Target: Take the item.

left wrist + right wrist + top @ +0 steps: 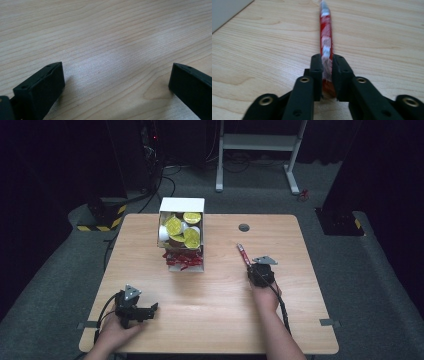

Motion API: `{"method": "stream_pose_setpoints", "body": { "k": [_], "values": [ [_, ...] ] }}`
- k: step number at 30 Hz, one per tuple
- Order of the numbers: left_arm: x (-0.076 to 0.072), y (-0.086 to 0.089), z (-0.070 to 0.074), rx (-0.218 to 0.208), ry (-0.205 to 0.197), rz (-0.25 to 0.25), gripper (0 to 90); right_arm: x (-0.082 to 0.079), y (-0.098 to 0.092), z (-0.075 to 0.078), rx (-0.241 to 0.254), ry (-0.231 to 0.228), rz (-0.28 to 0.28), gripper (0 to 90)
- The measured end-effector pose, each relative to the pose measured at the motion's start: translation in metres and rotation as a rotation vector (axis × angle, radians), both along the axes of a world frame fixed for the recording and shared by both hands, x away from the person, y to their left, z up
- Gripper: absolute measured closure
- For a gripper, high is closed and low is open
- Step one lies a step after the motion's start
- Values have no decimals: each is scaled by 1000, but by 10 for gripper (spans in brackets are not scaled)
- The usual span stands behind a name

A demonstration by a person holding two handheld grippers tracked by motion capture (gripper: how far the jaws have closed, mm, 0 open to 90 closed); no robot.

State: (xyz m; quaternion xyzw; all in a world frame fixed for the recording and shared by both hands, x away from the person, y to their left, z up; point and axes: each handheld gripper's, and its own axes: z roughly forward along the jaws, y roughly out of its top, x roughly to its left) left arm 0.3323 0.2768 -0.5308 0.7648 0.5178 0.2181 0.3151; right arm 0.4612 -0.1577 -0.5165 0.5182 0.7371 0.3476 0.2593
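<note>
A thin red and white stick packet [326,37] juts forward from my right gripper [327,61], whose jaws are shut on its near end. From above, the packet [243,252] points away from the person, right of the box, with the right gripper [250,265] just behind it. My left gripper [154,308] rests low at the table's front left, jaws wide apart over bare wood [112,62] with nothing between them. A white box [181,205] at the table's far middle holds several yellow-lidded cups [174,225] and a pile of red packets [182,258].
The wooden table [210,320] has a round grey cable hole [244,227] at the back right. A white desk frame [260,142] stands on the floor beyond. Black and yellow striped bases [102,217] sit off the far left corner.
</note>
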Motion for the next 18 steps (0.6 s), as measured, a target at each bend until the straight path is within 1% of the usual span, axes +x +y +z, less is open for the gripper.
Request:
{"method": "stream_pose_setpoints", "body": {
  "k": [1, 4, 6, 7, 9, 13, 16, 18],
  "values": [
    [0, 0, 0, 1, 1, -1, 6, -1, 2, 1, 8, 1, -4, 750],
    [0, 0, 0, 1, 1, -1, 6, 0, 4, 8, 2, -12, 6, 688],
    [0, 0, 0, 1, 1, -1, 6, -1, 5, 14, 17, -16, 6, 667],
    [0, 0, 0, 1, 1, -1, 6, -1, 6, 16, 13, -26, 8, 647],
    [0, 0, 0, 1, 1, -1, 6, -2, 8, 18, 8, -35, 12, 626],
    [0, 0, 0, 1, 1, -1, 6, -5, 10, 20, 17, -37, 19, 561],
    [0, 0, 0, 1, 1, -1, 6, -8, 10, 22, 15, -51, 29, 525],
    [0, 0, 0, 1, 1, -1, 6, -9, 9, 24, 28, -53, 32, 485]
  ]
}}
